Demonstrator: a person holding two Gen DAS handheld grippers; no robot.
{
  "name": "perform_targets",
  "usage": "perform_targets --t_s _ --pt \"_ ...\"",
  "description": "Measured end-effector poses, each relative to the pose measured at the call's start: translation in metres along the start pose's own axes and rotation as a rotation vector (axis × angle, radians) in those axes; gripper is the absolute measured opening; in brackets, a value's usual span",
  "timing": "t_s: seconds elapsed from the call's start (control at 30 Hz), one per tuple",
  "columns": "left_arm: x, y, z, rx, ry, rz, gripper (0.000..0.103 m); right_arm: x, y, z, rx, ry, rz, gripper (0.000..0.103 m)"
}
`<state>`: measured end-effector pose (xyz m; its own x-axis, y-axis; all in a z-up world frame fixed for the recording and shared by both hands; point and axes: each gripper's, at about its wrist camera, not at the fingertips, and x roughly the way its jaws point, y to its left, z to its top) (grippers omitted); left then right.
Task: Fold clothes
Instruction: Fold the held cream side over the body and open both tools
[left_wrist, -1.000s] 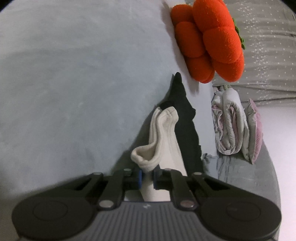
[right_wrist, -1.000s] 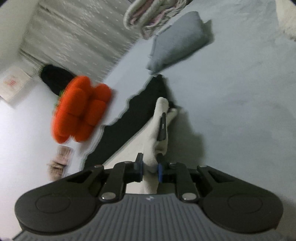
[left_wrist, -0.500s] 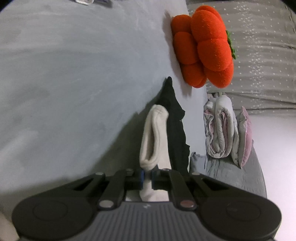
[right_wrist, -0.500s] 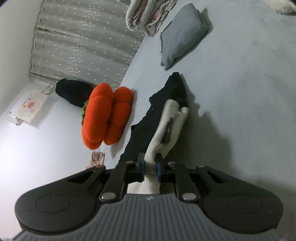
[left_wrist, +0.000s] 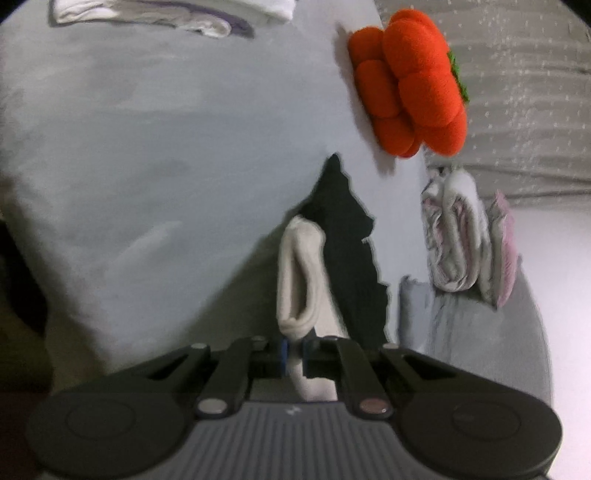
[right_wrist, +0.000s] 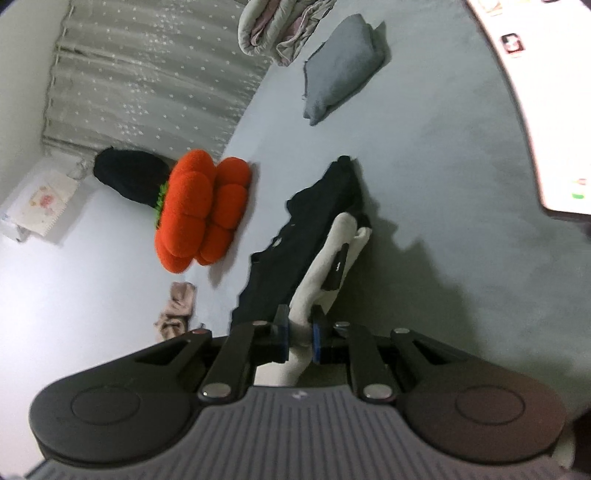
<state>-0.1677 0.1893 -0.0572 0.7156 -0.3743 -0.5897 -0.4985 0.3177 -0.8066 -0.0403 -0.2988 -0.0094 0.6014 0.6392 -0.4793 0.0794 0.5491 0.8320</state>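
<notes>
A cream-white garment (left_wrist: 301, 280) with a black side (left_wrist: 347, 251) hangs in the air above a pale grey bed (left_wrist: 147, 166). My left gripper (left_wrist: 293, 350) is shut on one edge of its white cloth. In the right wrist view the same garment (right_wrist: 325, 258) stretches away, white in front and black (right_wrist: 295, 240) behind, with a dark label on it. My right gripper (right_wrist: 299, 334) is shut on its near edge. Both grippers hold it lifted off the bed.
An orange pumpkin-shaped cushion (left_wrist: 410, 85) lies on the bed near a grey dotted curtain (left_wrist: 517, 92). Rolled pinkish bedding (left_wrist: 458, 240) and a grey folded cloth (right_wrist: 343, 66) lie further off. White folded clothes (left_wrist: 166, 14) sit at the far edge. A beige rag (right_wrist: 177, 306) lies on the floor.
Both grippers have lifted the garment higher; more of the bed and room shows. The white part now hangs straighter and longer.
</notes>
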Motion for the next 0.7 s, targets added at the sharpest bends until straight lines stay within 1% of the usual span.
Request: perform_targets --t_s 0.1,0.17,0.2,0.23,0.27,0.3,0.33,0.37,0.4,0.6,0.7 --pt "0.017 0.015 -0.002 0.052 0.039 0.028 0.009 0.006 -0.01 -0.005 0.005 0.004 -0.033 0.016" --pt "0.023 0.018 -0.003 0.118 0.037 0.067 0.01 0.011 -0.017 -0.008 0.012 0.006 -0.053 0.018" --pt "0.024 0.017 -0.003 0.146 0.031 0.065 0.012 0.014 -0.02 -0.009 0.015 0.007 -0.063 0.02" --pt "0.024 0.016 -0.002 0.17 0.026 0.052 0.016 0.016 -0.024 -0.011 0.018 0.009 -0.073 0.02" --pt "0.024 0.014 -0.002 0.194 0.02 0.038 0.028 0.019 -0.028 -0.012 0.022 0.01 -0.083 0.021" --pt "0.024 0.013 -0.001 0.218 0.015 0.025 0.04 0.021 -0.031 -0.014 0.025 0.011 -0.093 0.024" --pt "0.024 0.011 -0.001 0.243 0.009 0.012 0.044 0.024 -0.035 -0.015 0.028 0.012 -0.103 0.028" --pt "0.024 0.01 0.0 0.267 0.003 -0.001 0.047 0.026 -0.038 -0.017 0.031 0.013 -0.114 0.044" --pt "0.026 0.01 0.0 0.278 -0.001 -0.008 0.047 0.029 -0.042 -0.018 0.035 0.014 -0.124 0.054" --pt "0.035 0.019 0.0 0.288 -0.004 -0.052 0.047 0.032 -0.053 -0.036 -0.009 0.015 -0.097 0.054" --pt "0.038 0.019 0.001 0.283 0.003 -0.066 0.047 0.03 -0.054 -0.037 -0.017 0.002 -0.069 0.054"
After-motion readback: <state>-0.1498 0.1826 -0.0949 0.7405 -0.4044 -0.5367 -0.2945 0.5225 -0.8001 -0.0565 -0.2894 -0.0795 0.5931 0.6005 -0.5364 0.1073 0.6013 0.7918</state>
